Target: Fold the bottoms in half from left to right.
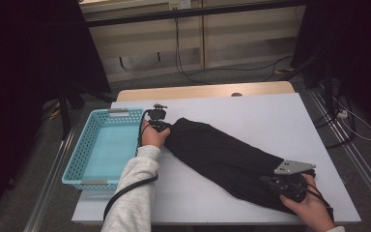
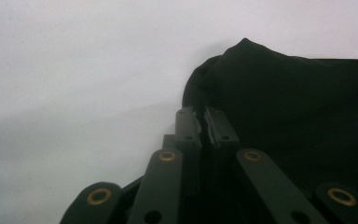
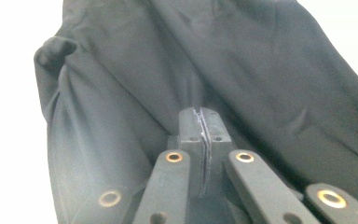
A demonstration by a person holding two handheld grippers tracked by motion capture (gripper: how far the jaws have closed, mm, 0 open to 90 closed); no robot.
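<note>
Both claws grip my long black folded cloth (image 1: 222, 159), stretched diagonally across the white table (image 1: 270, 121): left gripper (image 2: 207, 122) apparently pinching its far end beside the light-blue plastic basket (image 1: 101, 145), right gripper (image 3: 200, 122) clenched on its near end.

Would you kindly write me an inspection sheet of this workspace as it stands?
Surface: white table, bare around the cloth.
Job's things: black cloth lying diagonally in a long bundle; blue basket at the table's left edge, nothing in it.
Clutter: nothing seen.
Grippers: left gripper at the cloth's far end, jaws nearly closed, grip unclear; right gripper at the near end, jaws pressed together over the cloth.
Cables: black cable running along the left sleeve; loose cables on the floor beyond the table.
Surroundings: dark curtains on both sides, pale wall panels behind.
</note>
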